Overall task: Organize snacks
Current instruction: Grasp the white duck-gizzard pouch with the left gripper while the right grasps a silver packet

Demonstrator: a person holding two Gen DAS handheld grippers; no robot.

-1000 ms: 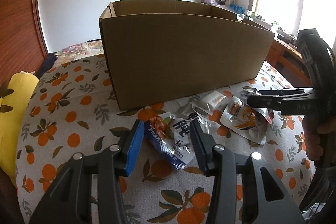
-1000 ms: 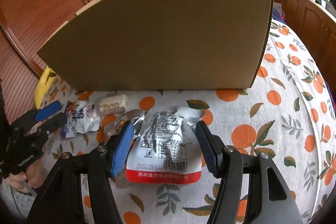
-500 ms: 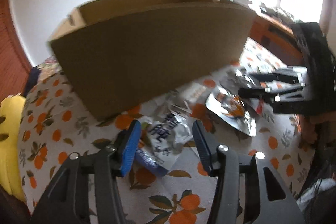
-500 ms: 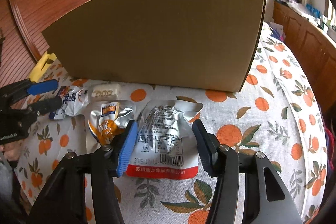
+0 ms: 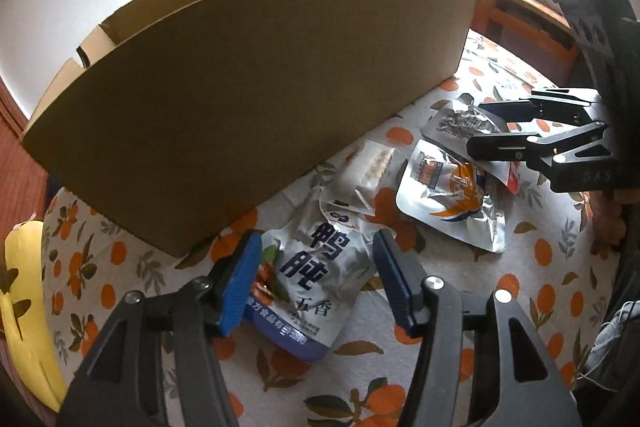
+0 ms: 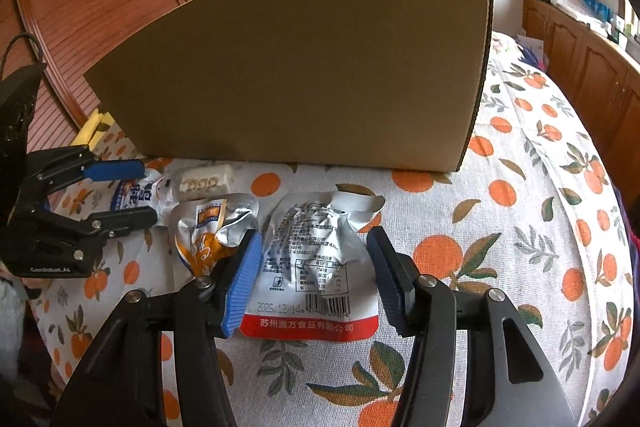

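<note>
Matt brown cardboard box (image 6: pixel 304 67); crinkled, glossy silver foil pouches (image 6: pixel 316 259) (image 5: pixel 452 195); a soft printed cloth tabletop cover (image 6: pixel 520 227); matt black plastic tongs (image 6: pixel 316 283) with ribbed blue pads (image 6: pixel 244 287).

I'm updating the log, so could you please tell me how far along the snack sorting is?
Nothing looks packed yet: four snack packets lie on the cloth before the cardboard box. In hand: left gripper, jaws just opening, straddles the blue-edged packet; right gripper straddles the red-edged packet. Neither grips. All remain.
</note>
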